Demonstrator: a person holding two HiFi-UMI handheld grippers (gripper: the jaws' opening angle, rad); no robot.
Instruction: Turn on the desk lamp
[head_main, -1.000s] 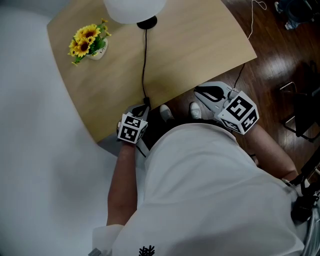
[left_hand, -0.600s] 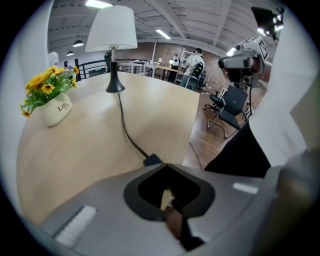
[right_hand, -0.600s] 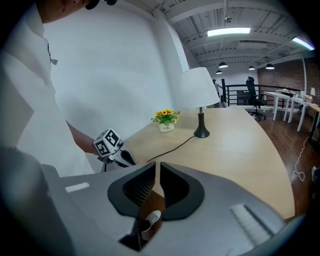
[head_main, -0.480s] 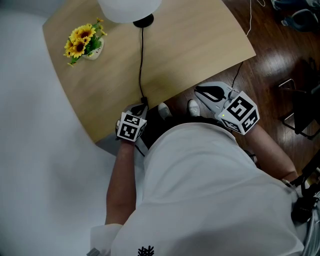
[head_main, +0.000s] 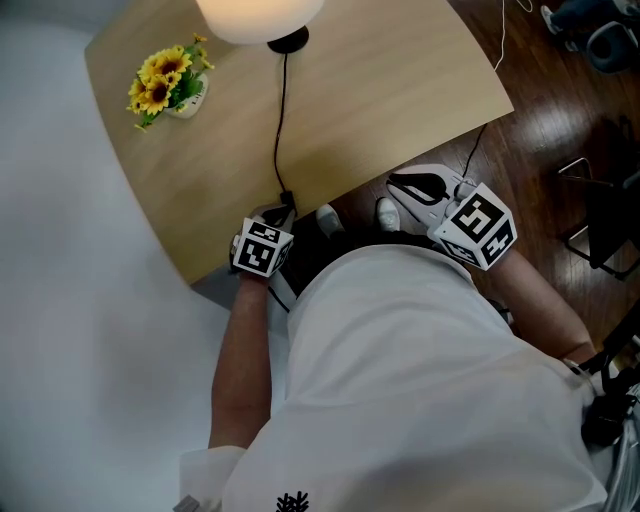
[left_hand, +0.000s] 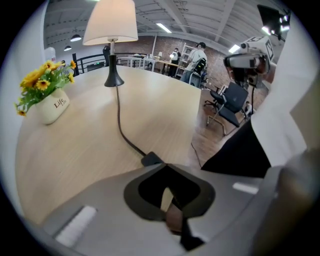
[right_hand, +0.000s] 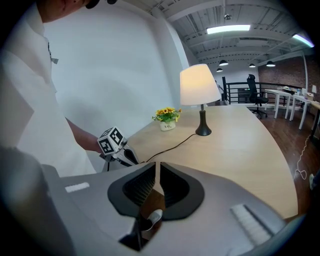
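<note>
At the tabletop's near edge the left gripper, jaws pressed together, has its tips at the cord's inline switch; a careless pull could snag the cord and topple the desk lamp, glowing at the far edge; the right gripper, jaws closed on nothing, hangs off the tabletop.

Desk lamp shade, at 12 o'clock on the table, now glows warm yellow. It was plain white, unlit, 0.5 s & 1 s ago.

Cream lampshade, black cord, yellow flowers, light tan desk
</note>
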